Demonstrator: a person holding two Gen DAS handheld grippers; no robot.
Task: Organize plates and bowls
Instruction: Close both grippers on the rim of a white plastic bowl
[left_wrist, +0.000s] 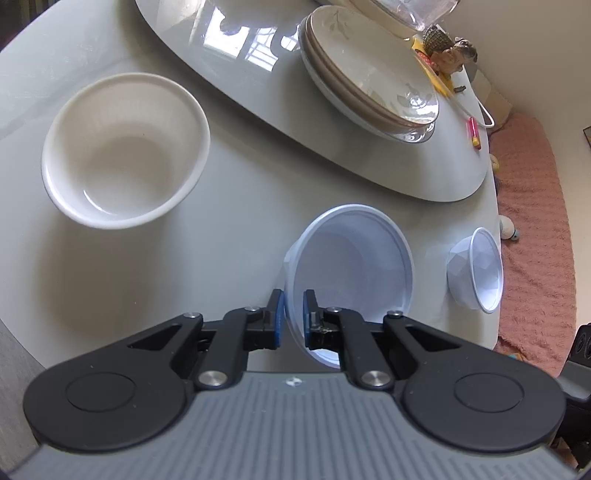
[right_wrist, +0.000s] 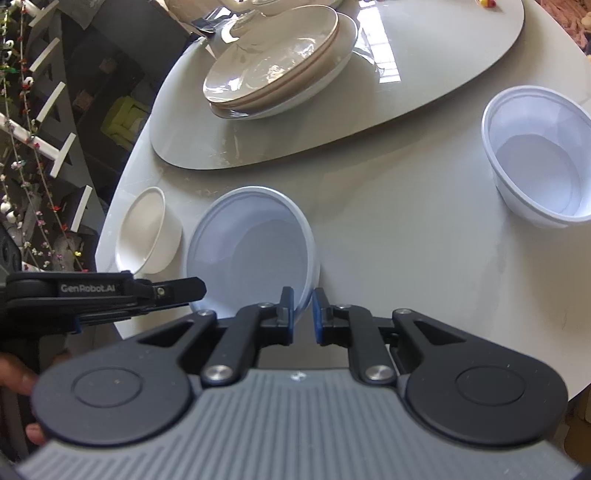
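Pinching the thin wall of the plastic bowl (left_wrist: 354, 258) with the left gripper (left_wrist: 291, 308), jaws drawn close, one pad inside and one outside. Likewise nipping apparently the same bowl's rim with the right gripper (right_wrist: 303, 308), jaws nearly together, probably to steady flimsy plastic from two sides. Tipped up near the front edge of the bench (left_wrist: 229, 221), just beside the cream bowl (left_wrist: 125, 147); touching the surface or lifted, cannot tell. Likely bound for nesting with the other plastic bowl (right_wrist: 535, 155), well apart to the right. Beyond, on the turntable (left_wrist: 229, 85), a tidy stack of plates (left_wrist: 369, 74); seemingly only bowls left to gather.
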